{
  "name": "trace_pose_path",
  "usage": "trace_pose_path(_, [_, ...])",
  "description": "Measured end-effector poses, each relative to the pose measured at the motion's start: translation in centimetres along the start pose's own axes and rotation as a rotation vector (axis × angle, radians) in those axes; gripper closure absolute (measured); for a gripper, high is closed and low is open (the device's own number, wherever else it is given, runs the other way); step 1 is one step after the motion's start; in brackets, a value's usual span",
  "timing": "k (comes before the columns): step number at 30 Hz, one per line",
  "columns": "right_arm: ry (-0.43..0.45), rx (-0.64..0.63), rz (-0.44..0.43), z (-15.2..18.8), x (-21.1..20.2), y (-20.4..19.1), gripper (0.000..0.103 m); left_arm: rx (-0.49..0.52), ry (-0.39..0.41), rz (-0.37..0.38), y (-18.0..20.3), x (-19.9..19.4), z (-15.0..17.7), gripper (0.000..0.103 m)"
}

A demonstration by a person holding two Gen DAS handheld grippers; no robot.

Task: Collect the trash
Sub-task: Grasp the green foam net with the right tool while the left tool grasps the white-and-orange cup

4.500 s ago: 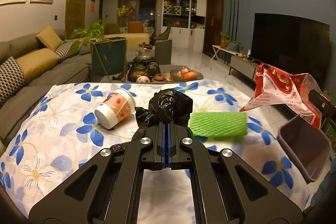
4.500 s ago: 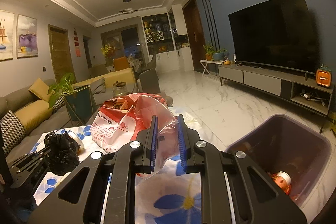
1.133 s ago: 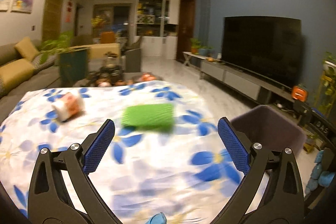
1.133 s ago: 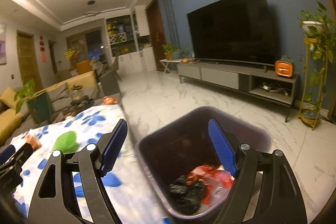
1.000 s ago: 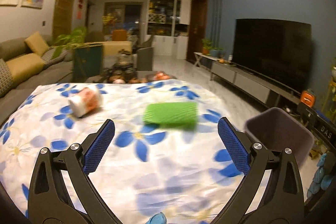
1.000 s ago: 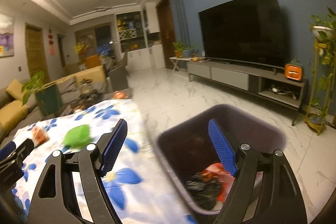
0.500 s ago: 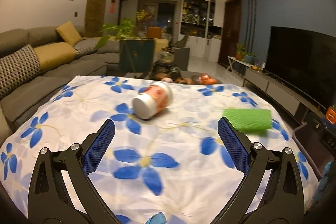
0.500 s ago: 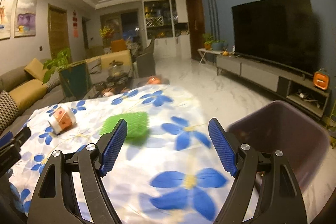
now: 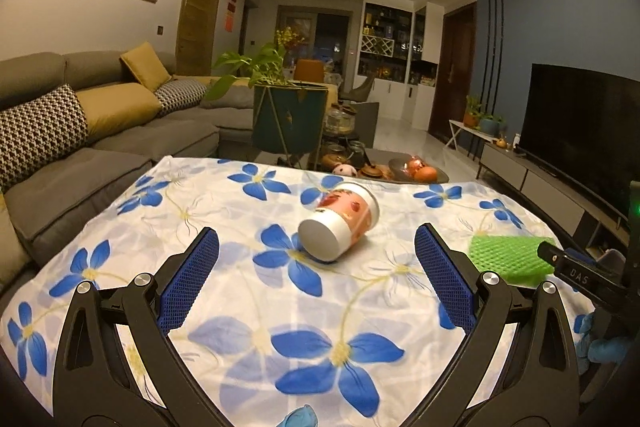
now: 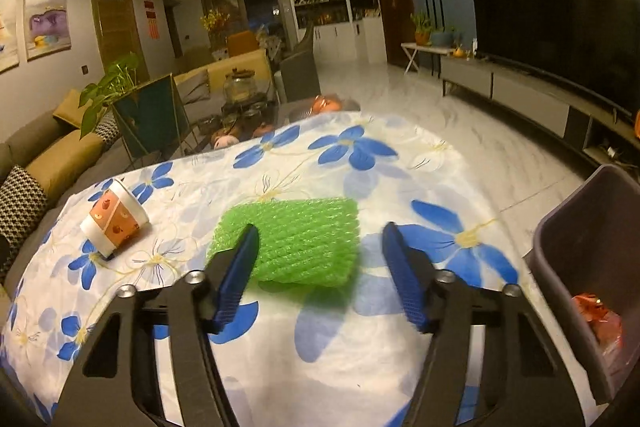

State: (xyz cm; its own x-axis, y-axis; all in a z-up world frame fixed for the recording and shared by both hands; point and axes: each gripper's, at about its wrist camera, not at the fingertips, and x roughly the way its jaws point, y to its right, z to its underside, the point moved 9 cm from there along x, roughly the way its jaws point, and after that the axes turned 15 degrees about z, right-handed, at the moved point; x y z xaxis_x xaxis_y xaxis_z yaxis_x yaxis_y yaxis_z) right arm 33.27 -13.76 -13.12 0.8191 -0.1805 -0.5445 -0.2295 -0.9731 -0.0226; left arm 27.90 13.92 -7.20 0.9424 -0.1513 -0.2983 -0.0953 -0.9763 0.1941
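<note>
The left gripper (image 9: 316,269) has its jaws spread wide and holds nothing; it hangs above the near part of the counter (image 9: 224,307), which is covered by a white cloth with blue flowers. Just beyond the gap between the jaws lies a paper cup (image 9: 340,221) on its side, its white base turned toward the camera and its orange-patterned wall resting on the cloth. Farther right on the counter lies a green foam net (image 9: 510,259), partly hidden behind the black body of the other tool.

The right gripper (image 10: 320,259) also has its jaws spread, empty. The green foam net (image 10: 296,239) lies flat on the cloth between and just beyond them; the left fingertip (image 10: 244,251) overlaps its near left corner in the picture, though contact cannot be told. The paper cup (image 10: 114,223) lies well to the left of the net. At the right, off the counter's edge, stands a dark trash bin (image 10: 568,251) with a red wrapper (image 10: 598,323) inside.
</note>
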Motion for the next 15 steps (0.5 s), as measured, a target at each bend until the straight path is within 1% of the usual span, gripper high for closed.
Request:
trace_pose_path(2, [-0.018,-0.023,-0.002,0.3,0.4,-0.6,0.067,0.003,0.001,-0.001,-0.1,0.3,0.0,0.006])
trace_pose_path(3, [-0.023,-0.031,-0.004,0.4,0.6,-0.9,0.071,0.003,-0.003,-0.001,-0.1,0.5,0.1,0.006])
trace_pose_path(5, [-0.023,-0.041,-0.019,0.4,0.5,-1.2,0.085,0.000,-0.016,0.003,-0.1,0.9,0.5,0.006])
trace_pose_path(6, [-0.018,-0.046,-0.025,0.4,0.3,-1.3,0.086,0.000,-0.022,0.003,-0.2,1.0,0.6,0.006])
trace_pose_path(7, [-0.013,-0.048,-0.029,0.4,0.2,-1.4,0.092,-0.001,-0.028,0.004,-0.2,1.2,0.8,0.006])
trace_pose_path(11, [0.037,-0.036,-0.044,-0.4,-1.1,-1.3,0.096,-0.010,-0.046,0.018,-0.5,1.9,1.2,0.006])
trace_pose_path(13, [0.088,-0.027,-0.029,-1.2,-2.2,-0.9,0.096,-0.021,-0.050,0.049,-0.6,2.5,1.0,0.006])
trace_pose_path(15, [0.117,-0.019,-0.022,-2.0,-2.8,-0.5,0.096,-0.037,-0.062,0.071,-0.8,3.6,0.8,0.006])
